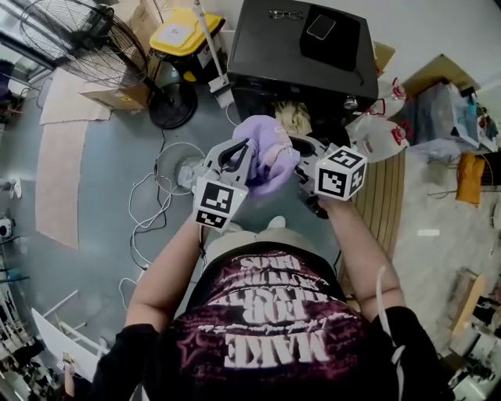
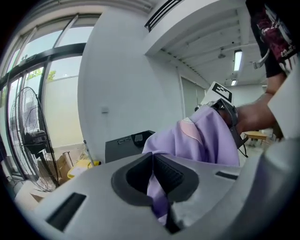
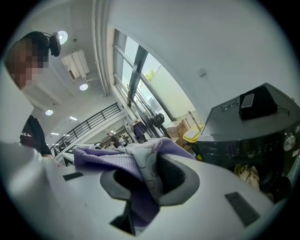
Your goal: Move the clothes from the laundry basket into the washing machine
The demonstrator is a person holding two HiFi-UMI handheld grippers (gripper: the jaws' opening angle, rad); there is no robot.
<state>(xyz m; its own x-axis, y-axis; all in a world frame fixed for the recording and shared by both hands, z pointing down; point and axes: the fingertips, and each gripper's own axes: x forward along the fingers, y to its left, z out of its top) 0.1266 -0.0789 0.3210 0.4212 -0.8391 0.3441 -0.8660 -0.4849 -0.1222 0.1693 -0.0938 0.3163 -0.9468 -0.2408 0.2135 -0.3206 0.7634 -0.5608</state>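
1. Person's shirt [image 1: 266, 337] fills the bottom of the head view.
2. Left gripper [image 1: 246, 153], at centre frame, has its jaws pressed together on a fold of the purple garment [image 1: 266, 141].
3. Right gripper [image 1: 296, 171], just right of it, pinches the same garment between its jaws.
4. Garment hangs bunched between both grippers, held up in front of the black washer [image 1: 297, 55] at upper centre.

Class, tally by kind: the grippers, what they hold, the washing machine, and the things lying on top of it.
Grippers: 2 (left gripper, right gripper)
Purple garment: 1
Washing machine: 1
Glasses: 1
Phone: 1
Black box: 1
Total: 7
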